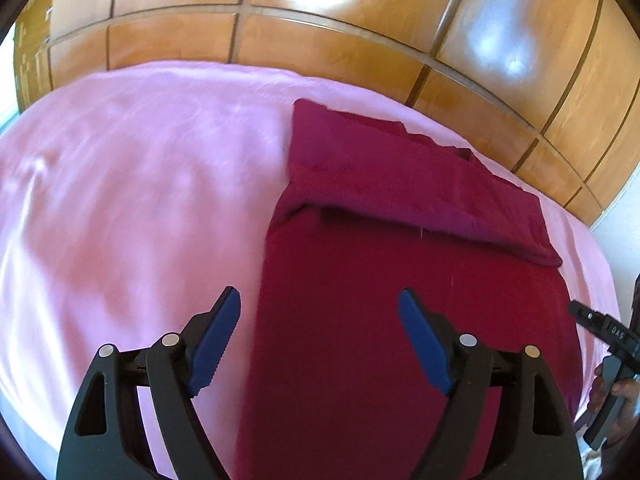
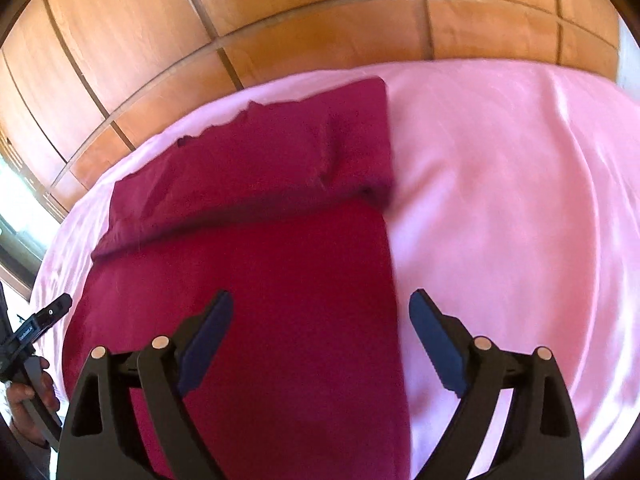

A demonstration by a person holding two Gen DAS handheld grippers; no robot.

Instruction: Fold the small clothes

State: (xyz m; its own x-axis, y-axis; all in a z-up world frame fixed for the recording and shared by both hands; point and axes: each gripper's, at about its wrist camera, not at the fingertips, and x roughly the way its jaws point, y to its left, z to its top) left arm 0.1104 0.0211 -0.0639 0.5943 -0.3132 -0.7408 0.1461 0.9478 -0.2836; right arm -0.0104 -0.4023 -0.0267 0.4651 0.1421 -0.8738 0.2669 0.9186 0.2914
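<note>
A dark red garment (image 1: 400, 280) lies flat on a pink sheet (image 1: 140, 180), its far part folded back over itself into a thick band (image 1: 380, 176). My left gripper (image 1: 320, 308) is open and empty, above the garment's left edge. In the right wrist view the same garment (image 2: 260, 280) shows with its folded band (image 2: 280, 152) at the far end. My right gripper (image 2: 320, 308) is open and empty, above the garment's right edge. Each gripper also shows at the side edge of the other view, hand-held.
The pink sheet (image 2: 500, 200) covers a bed-like surface. A glossy wooden panelled wall (image 1: 320, 20) stands right behind it. A bright window (image 2: 16, 200) is at the far left in the right wrist view.
</note>
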